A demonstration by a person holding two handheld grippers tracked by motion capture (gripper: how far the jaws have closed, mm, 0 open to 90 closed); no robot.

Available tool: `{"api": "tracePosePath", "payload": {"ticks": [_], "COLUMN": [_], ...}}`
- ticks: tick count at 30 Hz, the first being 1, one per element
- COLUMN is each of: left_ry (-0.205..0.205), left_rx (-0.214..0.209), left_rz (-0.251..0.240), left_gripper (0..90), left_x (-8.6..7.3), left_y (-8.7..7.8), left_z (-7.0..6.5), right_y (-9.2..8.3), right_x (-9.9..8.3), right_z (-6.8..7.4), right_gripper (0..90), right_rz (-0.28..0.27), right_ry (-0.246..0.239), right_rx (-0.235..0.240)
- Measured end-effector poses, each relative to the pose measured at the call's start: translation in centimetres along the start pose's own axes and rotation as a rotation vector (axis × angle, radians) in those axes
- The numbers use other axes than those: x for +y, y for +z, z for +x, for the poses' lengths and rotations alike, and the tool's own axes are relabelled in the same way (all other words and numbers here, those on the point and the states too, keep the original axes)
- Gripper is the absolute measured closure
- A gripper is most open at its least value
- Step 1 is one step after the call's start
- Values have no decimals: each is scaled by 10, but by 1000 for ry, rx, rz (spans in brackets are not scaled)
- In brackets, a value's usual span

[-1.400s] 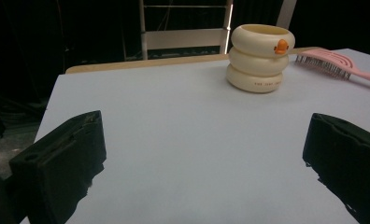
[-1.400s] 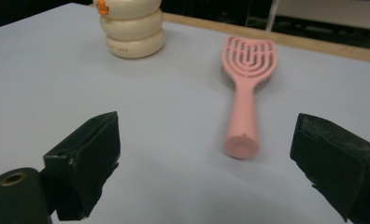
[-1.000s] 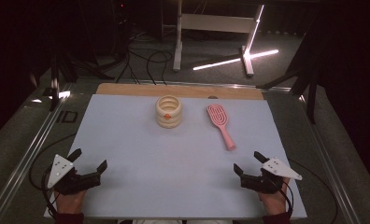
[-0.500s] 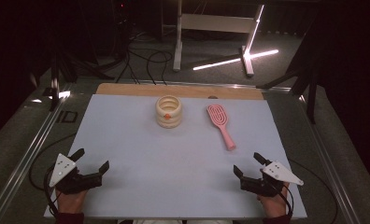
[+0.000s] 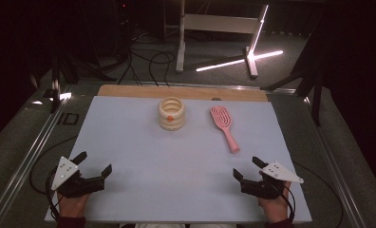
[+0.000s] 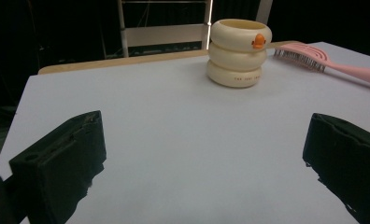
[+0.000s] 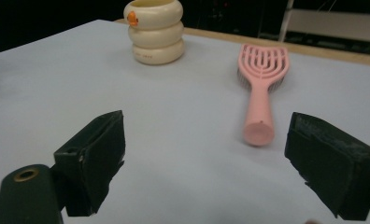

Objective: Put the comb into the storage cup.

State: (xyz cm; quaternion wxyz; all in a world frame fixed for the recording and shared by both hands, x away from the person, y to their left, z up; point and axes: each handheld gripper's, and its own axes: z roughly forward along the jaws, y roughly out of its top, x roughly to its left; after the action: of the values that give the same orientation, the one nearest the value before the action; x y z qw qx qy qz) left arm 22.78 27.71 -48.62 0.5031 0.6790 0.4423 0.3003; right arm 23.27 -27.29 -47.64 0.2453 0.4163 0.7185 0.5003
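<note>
A pale mat (image 5: 143, 156) covers most of the table (image 5: 328, 156), whose wooden edge shows along the far side. On the mat, toward the far middle, stands a cream cup (image 5: 171, 113) of three stacked rings, upright, with a small orange mark on its top ring. Just right of it, apart, lies a pink brush (image 5: 224, 127), handle toward the near right. The left gripper (image 5: 95, 166) rests at the near left corner, jaws wide apart and empty. The right gripper (image 5: 249, 169) sits at the near right, jaws also spread, empty, the brush handle near but untouched.
</note>
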Motion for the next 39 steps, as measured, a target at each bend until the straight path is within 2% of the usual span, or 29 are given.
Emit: {"api": "tracePosePath", "payload": {"ticks": [7,10,12,16,17,24,28,39], "left_ry": [-7,-7,-5,-9,-8,-8,-6,-7], "left_rx": [6,6,7,8,8,11,11,13], "left_rz": [0,1,3,2,2,3,6,9], "left_gripper": [0,0,0,0,0,0,0,0], "left_x": [-1,-1,-1,-1,-1,-1,-2,-2], "left_y": [-1,-1,0,0,-1,-1,0,1], "left_z": [-1,-2,-2,-1,-1,-1,-1,-1], "right_y": [-3,-3,0,4,11,24,32,58], "right_x": [15,23,33,40,52,77,87,105], "right_z": [1,4,7,8,9,8,5,-11], "right_gripper": [88,85,84,84,86,88,90,89], "right_rz": [8,17,37,48,66,96,110,166], "right_ry": [19,6,-19,-23,-32,-46,-58,-51], "right_rx": [5,5,-15,-20,-22,-26,-36,-65]}}
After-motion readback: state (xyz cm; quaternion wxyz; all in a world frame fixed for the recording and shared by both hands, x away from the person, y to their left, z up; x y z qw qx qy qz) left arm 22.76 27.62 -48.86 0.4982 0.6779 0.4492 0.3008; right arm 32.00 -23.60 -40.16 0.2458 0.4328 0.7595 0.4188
